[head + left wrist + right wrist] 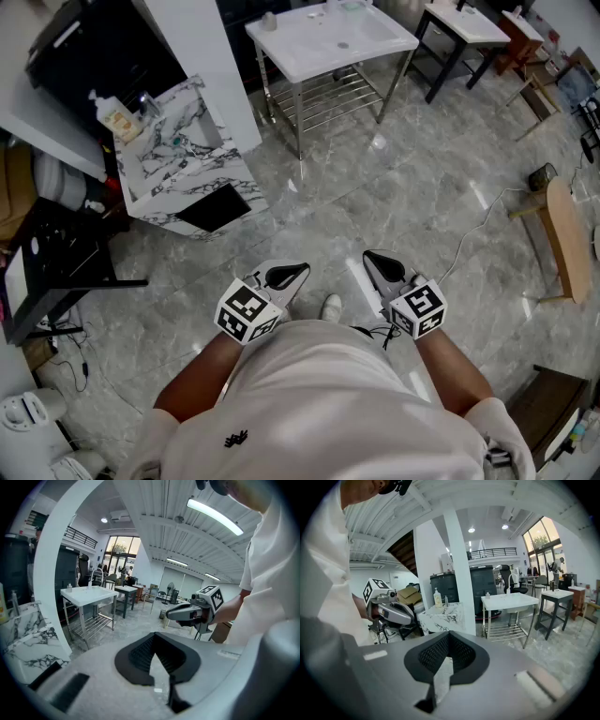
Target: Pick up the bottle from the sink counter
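The bottle (pixel 117 117), a pale pump bottle with an orange label, stands on the marble sink counter (pixel 187 164) at the upper left of the head view, beside a faucet. The right gripper view shows the bottle (pixel 437 597) far off on the same counter (pixel 443 617). Both grippers are held close to the person's body, well short of the counter. My left gripper (pixel 287 277) (pixel 154 637) is shut with nothing in it. My right gripper (pixel 382 266) (pixel 449 637) is likewise shut and holds nothing.
A white pillar (pixel 202 56) rises behind the counter. A white basin table (pixel 328 37) on metal legs stands farther back, a black table (pixel 459 37) to its right. A wooden bench (pixel 567 239) and a floor cable (pixel 473 234) are at right, dark shelving (pixel 56 262) at left.
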Demonstrator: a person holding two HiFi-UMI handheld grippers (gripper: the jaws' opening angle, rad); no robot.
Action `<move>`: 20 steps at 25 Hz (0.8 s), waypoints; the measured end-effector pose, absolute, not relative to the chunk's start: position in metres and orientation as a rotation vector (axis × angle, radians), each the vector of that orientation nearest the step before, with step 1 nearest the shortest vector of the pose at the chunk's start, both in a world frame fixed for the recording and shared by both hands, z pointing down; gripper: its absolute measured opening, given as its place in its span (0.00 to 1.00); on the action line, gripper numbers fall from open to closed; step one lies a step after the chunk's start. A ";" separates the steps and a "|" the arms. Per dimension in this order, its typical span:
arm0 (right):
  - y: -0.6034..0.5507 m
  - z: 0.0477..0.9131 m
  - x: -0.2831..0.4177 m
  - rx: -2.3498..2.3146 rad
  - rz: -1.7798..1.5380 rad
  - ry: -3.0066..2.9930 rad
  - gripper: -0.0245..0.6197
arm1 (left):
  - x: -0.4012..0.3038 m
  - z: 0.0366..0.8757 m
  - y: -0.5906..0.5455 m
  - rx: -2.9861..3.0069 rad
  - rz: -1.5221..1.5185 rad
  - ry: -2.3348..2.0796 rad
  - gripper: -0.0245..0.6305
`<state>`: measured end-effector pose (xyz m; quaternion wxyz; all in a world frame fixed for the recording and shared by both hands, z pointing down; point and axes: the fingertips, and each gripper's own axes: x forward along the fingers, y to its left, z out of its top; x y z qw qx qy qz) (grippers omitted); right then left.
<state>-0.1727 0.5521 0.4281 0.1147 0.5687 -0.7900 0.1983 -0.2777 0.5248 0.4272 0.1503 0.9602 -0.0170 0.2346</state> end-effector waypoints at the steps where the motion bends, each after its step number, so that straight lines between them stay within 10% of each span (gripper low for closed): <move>1: 0.553 0.428 -0.167 1.655 0.573 -2.314 0.05 | -0.272 0.427 0.525 2.761 0.673 -0.059 0.05; 12: 0.559 0.434 -0.107 1.550 0.530 -2.391 0.07 | -0.207 0.425 0.541 2.774 0.663 -0.112 0.05; 20: 0.500 0.435 -0.043 1.691 0.487 -2.372 0.54 | -0.174 0.429 0.513 2.769 0.674 -0.083 0.05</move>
